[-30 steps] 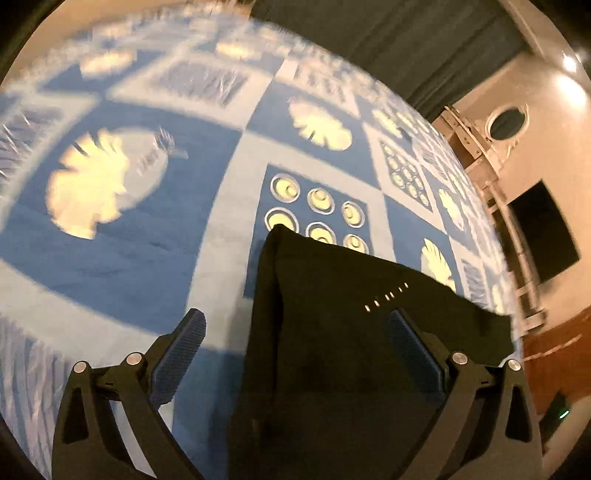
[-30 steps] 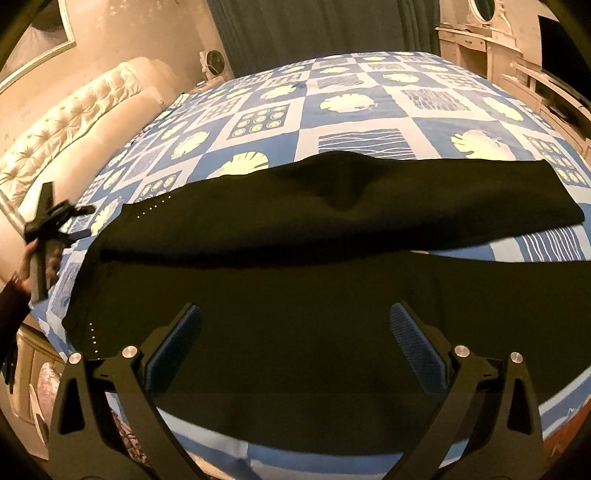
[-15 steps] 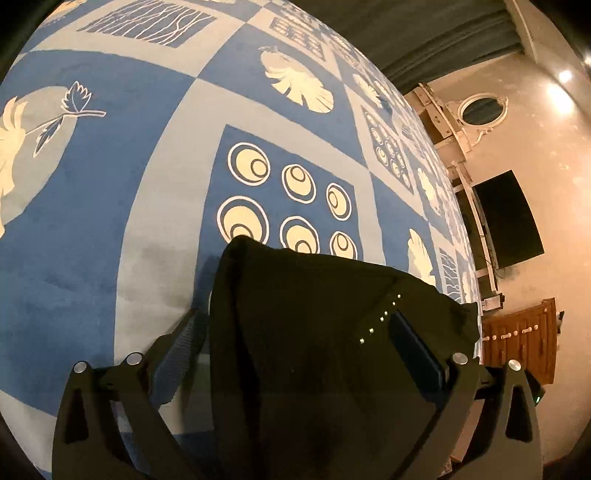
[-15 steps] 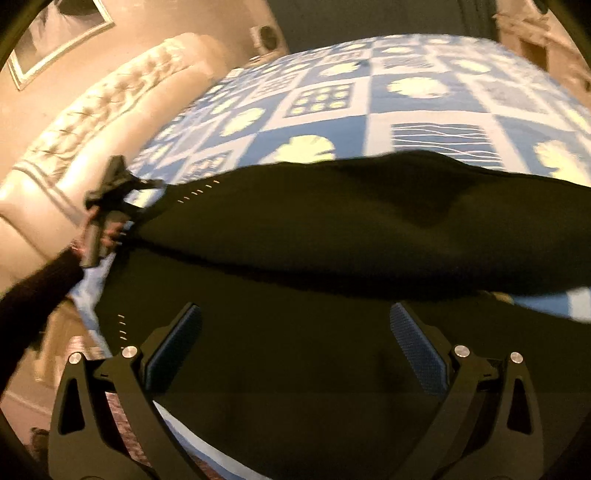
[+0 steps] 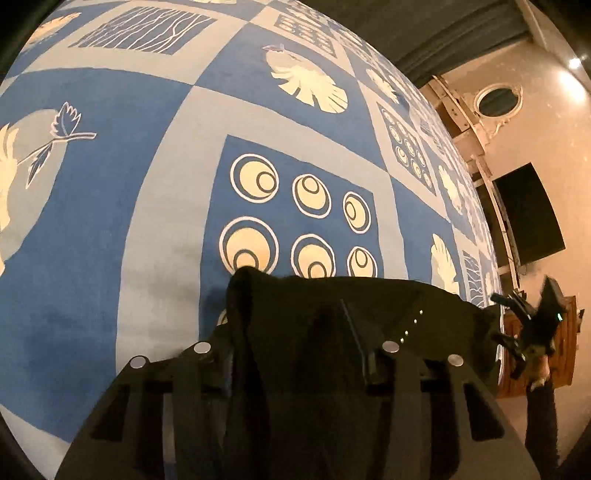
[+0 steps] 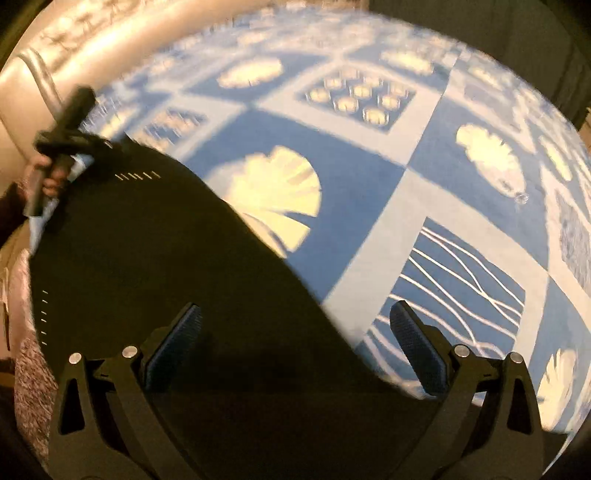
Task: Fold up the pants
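Note:
Black pants (image 6: pixel 155 266) lie on a blue and white patterned bedspread (image 6: pixel 369 177). In the left wrist view the pants (image 5: pixel 369 306) bunch up between the fingers of my left gripper (image 5: pixel 295 332), which is shut on their corner near the waist end. My left gripper also shows in the right wrist view (image 6: pixel 64 138) at the far left, at the corner of the cloth. My right gripper (image 6: pixel 295 332) is open above the pants' edge and holds nothing. It shows far right in the left wrist view (image 5: pixel 532 325).
A padded cream headboard (image 6: pixel 92 44) runs along the far left of the bed. A dark curtain (image 5: pixel 443 33), a white dresser with an oval mirror (image 5: pixel 496 98) and a black screen (image 5: pixel 528 214) stand beyond the bed's far side.
My left gripper has closed on the pants' corner; it was open a second ago. My right gripper has swung left and lower over the pants, still open.

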`<state>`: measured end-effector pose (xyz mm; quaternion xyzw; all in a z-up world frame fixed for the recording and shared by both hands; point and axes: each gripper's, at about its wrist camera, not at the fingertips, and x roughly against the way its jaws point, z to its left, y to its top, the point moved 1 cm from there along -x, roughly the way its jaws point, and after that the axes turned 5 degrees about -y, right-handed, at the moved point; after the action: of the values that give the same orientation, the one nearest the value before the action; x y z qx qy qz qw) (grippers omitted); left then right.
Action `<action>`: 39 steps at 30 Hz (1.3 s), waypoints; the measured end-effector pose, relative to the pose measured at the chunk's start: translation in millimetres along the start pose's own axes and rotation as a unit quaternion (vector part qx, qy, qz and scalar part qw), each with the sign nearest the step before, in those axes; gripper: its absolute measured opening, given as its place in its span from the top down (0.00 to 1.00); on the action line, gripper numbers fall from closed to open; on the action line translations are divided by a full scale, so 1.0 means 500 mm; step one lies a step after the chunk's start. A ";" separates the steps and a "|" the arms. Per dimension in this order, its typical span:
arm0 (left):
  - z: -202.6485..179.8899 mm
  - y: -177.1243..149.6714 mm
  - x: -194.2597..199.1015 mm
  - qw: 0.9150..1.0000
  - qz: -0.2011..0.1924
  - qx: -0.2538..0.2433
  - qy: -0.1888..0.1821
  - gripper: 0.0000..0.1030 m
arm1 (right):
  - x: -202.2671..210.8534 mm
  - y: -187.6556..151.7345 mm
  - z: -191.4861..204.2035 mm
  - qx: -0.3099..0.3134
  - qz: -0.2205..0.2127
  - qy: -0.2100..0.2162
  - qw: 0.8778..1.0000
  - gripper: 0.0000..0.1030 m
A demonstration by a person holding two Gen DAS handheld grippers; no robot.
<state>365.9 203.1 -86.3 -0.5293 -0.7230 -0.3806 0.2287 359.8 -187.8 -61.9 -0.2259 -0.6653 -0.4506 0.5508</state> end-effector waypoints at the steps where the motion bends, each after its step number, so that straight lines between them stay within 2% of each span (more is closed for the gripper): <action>1: -0.001 0.001 -0.002 1.000 0.000 -0.010 0.018 0.69 | -0.014 0.004 -0.009 -0.003 0.012 -0.002 1.000 0.02; 2: 0.002 0.002 -0.003 1.000 0.003 -0.013 0.026 0.76 | -0.030 0.007 -0.019 -0.007 0.025 0.001 1.000 0.02; 4: 0.012 0.004 0.000 1.000 0.003 -0.001 0.015 0.80 | -0.060 0.005 -0.035 -0.011 0.056 0.005 0.998 0.05; 5: 0.019 0.005 0.000 1.000 0.005 0.009 0.008 0.81 | -0.065 0.002 -0.032 -0.010 0.063 0.008 0.998 0.25; 7: 0.024 0.005 0.002 1.000 0.007 0.020 0.002 0.81 | -0.080 -0.002 -0.032 -0.008 0.081 0.007 0.997 0.30; 8: 0.022 0.005 0.003 1.000 0.009 0.018 0.005 0.82 | -0.078 -0.001 -0.031 -0.011 0.081 0.008 0.997 0.43; 9: 0.018 0.006 0.002 1.000 0.010 0.013 0.009 0.86 | -0.073 0.000 -0.029 -0.016 0.078 0.018 0.997 0.60; 10: 0.013 0.006 0.001 1.000 0.010 0.010 0.008 0.89 | -0.066 -0.002 -0.028 -0.021 0.075 0.027 0.997 0.70; 11: 0.008 0.006 0.000 1.000 0.010 0.009 0.007 0.91 | -0.057 -0.005 -0.026 -0.030 0.069 0.039 0.996 0.86; 12: 0.004 0.005 0.001 1.000 0.005 0.006 0.007 0.92 | -0.050 -0.006 -0.023 -0.032 0.061 0.042 0.997 0.88; 14: -0.007 0.000 0.012 1.000 -0.016 -0.007 -0.003 0.93 | -0.025 -0.021 -0.002 -0.018 0.035 0.022 0.999 0.90; 18: -0.021 -0.013 0.046 0.997 -0.045 -0.021 -0.052 0.93 | 0.040 -0.057 0.028 -0.019 -0.023 0.008 1.000 0.91; 24: -0.081 -0.057 0.127 0.988 -0.068 -0.075 -0.120 0.93 | 0.156 -0.130 0.095 -0.004 -0.106 -0.032 0.994 0.91; 27: -0.107 -0.114 0.190 0.979 -0.085 -0.094 -0.161 0.93 | 0.207 -0.188 0.139 0.011 -0.137 -0.060 0.989 0.90; 30: -0.107 -0.176 0.241 0.973 -0.095 -0.093 -0.188 0.93 | 0.235 -0.259 0.194 0.031 -0.155 -0.084 0.984 0.89; 33: -0.097 -0.261 0.289 0.972 -0.096 -0.091 -0.196 0.93 | 0.237 -0.326 0.237 0.043 -0.156 -0.094 0.982 0.85; 36: -0.076 -0.351 0.299 0.976 -0.076 -0.088 -0.182 0.90 | 0.223 -0.389 0.275 0.046 -0.153 -0.097 0.982 0.83; 37: -0.064 -0.384 0.291 0.981 -0.061 -0.081 -0.166 0.89 | 0.212 -0.406 0.282 0.041 -0.145 -0.092 0.984 0.82; 39: -0.041 -0.431 0.270 0.987 -0.037 -0.060 -0.142 0.85 | 0.185 -0.436 0.294 0.031 -0.123 -0.078 0.989 0.69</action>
<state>116.5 234.4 -41.4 -0.5636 -0.7430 -0.3526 0.0776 81.4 -188.5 -49.9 -0.1599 -0.7428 -0.4746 0.4443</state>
